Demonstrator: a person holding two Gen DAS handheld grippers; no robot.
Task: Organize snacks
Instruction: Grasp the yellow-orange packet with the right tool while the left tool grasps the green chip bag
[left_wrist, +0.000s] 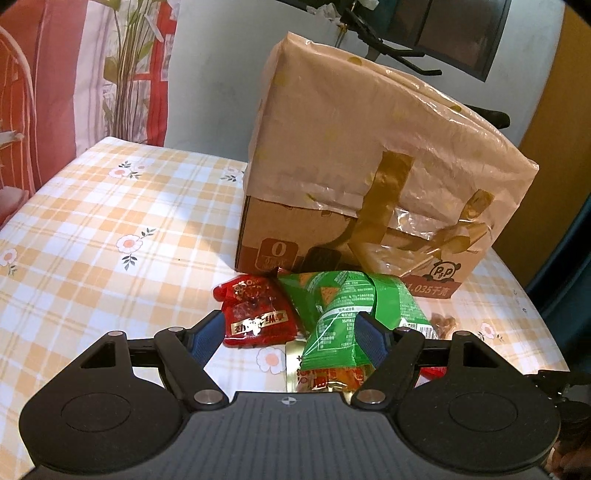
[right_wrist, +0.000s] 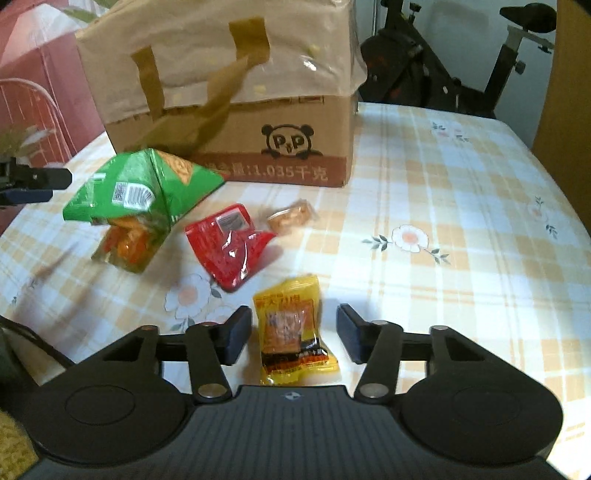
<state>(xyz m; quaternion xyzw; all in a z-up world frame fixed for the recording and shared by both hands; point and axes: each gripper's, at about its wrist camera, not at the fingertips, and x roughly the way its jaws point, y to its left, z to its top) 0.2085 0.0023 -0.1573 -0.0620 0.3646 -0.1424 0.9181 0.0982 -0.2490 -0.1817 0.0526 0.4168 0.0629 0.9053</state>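
A green chip bag (left_wrist: 340, 317) lies before the cardboard box (left_wrist: 295, 236), partly on an orange-gold packet (left_wrist: 325, 380). A red packet (left_wrist: 255, 314) lies at its left. My left gripper (left_wrist: 290, 332) stands open low over the table, the red packet and the green bag between its fingers. In the right wrist view a yellow snack packet (right_wrist: 291, 332) lies between the fingers of my right gripper (right_wrist: 293, 334), with gaps on both sides, so it is open. Further off lie a second red packet (right_wrist: 229, 243), a small clear-wrapped brown snack (right_wrist: 291, 218) and the green bag (right_wrist: 140, 188).
The box (right_wrist: 258, 147) is draped with a beige plastic bag with brown handles (left_wrist: 388, 122). The table carries an orange-checked flowered cloth (right_wrist: 443, 206). An exercise bike (right_wrist: 461, 66) stands behind the table. Part of the left gripper (right_wrist: 33, 182) shows at the left edge.
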